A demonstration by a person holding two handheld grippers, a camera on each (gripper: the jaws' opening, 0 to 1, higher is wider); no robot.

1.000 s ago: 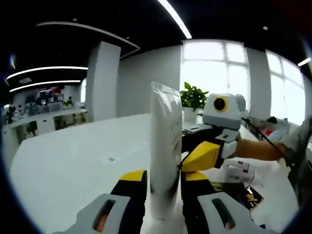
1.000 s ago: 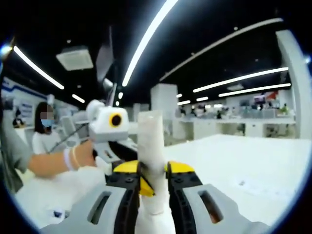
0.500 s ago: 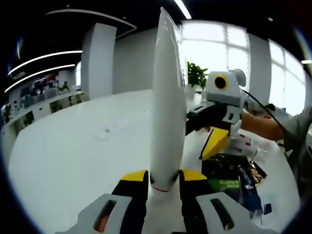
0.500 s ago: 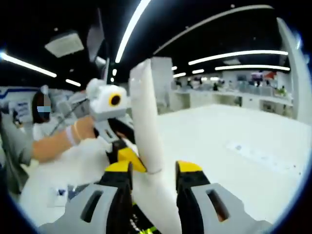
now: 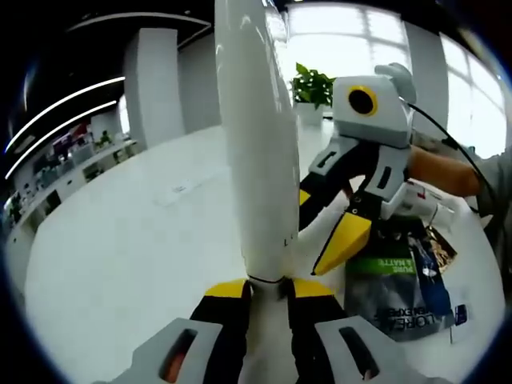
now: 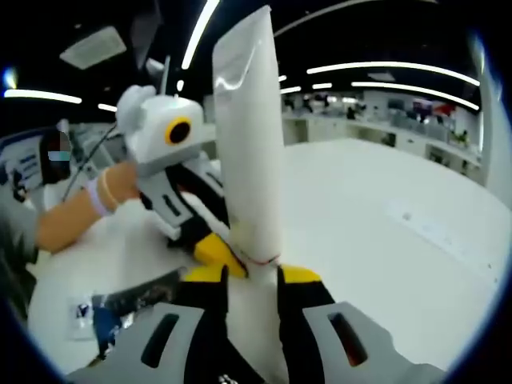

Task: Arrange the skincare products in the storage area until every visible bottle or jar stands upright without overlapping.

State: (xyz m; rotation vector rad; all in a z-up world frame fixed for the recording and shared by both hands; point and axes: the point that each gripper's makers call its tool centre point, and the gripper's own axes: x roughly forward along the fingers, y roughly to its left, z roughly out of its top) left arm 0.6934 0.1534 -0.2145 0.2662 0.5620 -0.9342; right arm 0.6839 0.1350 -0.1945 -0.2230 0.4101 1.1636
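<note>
A tall, glossy white squeeze tube (image 5: 254, 144) is held upright above the white table (image 5: 120, 256), its lower end pinched between the yellow-tipped jaws of the left gripper (image 5: 268, 290), which are closed against it on both sides. In the right gripper view the same white tube (image 6: 248, 136) is seen rising from between the yellow-tipped jaws of the right gripper (image 6: 252, 276); those jaws stand close against its base, though it cannot be told from that view whether they actually clamp it. In the left gripper view the right gripper (image 5: 340, 240) is seen coming in from the right, its yellow tip just beside the tube's lower part and, as far as can be told, not closed on it. In the right gripper view the left gripper (image 6: 212, 250) is shown at the tube's base from the left, carried by a person's hand (image 6: 108, 188). On the table to the right of the tube a dark flat packet with green and blue print (image 5: 396, 292) is lying. A green potted plant (image 5: 314, 84) is set further back, by the bright windows.
</note>
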